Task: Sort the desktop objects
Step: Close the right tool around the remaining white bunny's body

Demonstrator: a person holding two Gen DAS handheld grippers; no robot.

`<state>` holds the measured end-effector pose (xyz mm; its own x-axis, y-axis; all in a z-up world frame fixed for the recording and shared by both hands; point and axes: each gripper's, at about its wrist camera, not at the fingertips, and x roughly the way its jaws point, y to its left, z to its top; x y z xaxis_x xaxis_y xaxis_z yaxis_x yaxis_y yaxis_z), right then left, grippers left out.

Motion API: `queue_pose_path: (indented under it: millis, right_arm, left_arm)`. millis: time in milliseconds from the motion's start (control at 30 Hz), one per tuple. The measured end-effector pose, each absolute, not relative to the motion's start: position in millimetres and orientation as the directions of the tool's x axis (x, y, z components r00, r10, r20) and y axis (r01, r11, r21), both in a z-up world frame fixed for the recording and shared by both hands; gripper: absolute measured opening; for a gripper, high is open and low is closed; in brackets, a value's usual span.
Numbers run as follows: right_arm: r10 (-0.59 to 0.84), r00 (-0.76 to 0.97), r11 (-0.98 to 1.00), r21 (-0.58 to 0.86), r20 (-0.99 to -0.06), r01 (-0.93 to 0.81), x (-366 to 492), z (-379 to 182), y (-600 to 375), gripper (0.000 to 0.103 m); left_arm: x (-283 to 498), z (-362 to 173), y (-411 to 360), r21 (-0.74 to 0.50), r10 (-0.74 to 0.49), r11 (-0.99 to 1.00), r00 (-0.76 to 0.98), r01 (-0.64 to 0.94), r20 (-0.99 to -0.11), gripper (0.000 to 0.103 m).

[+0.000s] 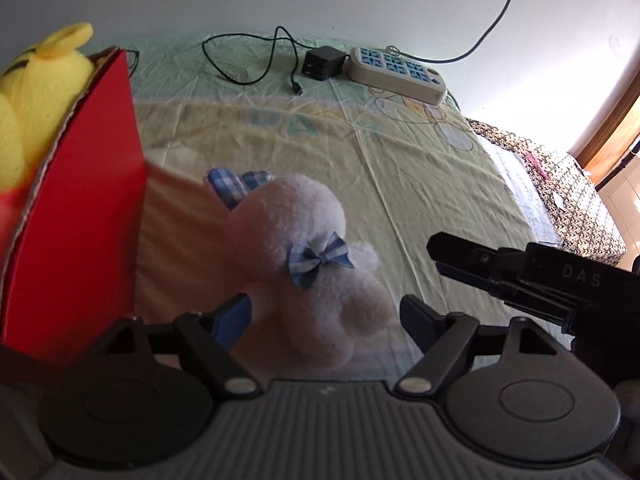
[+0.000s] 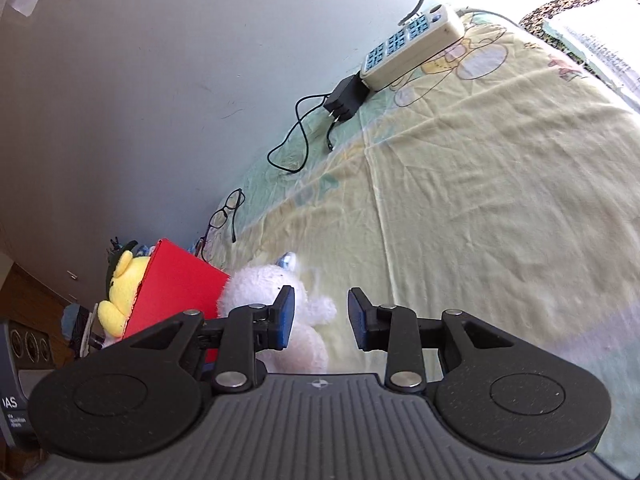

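Note:
A white plush bunny (image 1: 312, 248) with blue checked ears and a blue bow lies on the yellow bed sheet (image 1: 420, 184), right beside a red box (image 1: 88, 220). My left gripper (image 1: 324, 308) straddles the bunny's lower body. Its pads sit at the fur on both sides, and the fur shows no squeeze. A yellow plush toy (image 1: 36, 100) sticks out of the red box. In the right wrist view the bunny (image 2: 264, 288) lies partly behind one finger. The right gripper (image 2: 322, 320) hovers there with a narrow gap and nothing between its pads. It also shows as the right gripper (image 1: 436, 256), just right of the bunny.
At the far edge by the wall lie a beige power strip (image 1: 396, 74), a black charger (image 1: 324, 62) with its coiled cable, and a pair of glasses (image 2: 224, 216). A patterned dark cover (image 1: 560, 200) lies beyond the sheet's right edge.

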<state>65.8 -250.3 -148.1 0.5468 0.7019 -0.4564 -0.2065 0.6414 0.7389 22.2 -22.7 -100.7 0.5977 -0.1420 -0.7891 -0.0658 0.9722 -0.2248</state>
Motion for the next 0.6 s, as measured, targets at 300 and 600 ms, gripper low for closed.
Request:
queue_pose_path:
  millis: [300,600]
  right_arm:
    - [0.807,0.426,0.516,0.84,-0.409,-0.17,108.2,-174.0,-213.8,0.039]
    - [0.857,0.369,0.418,0.904,-0.36,-0.088,112.0,-191.8,-209.8,0.044]
  left_arm:
    - [32.1,-112.4,0.8,-0.312,-0.139,0.932,0.611,-0.186,-0.78,0.077]
    - [50.7,-129.9,13.8,-0.444,-0.251,0.87,0.581,-0.215,-0.774,0.074]
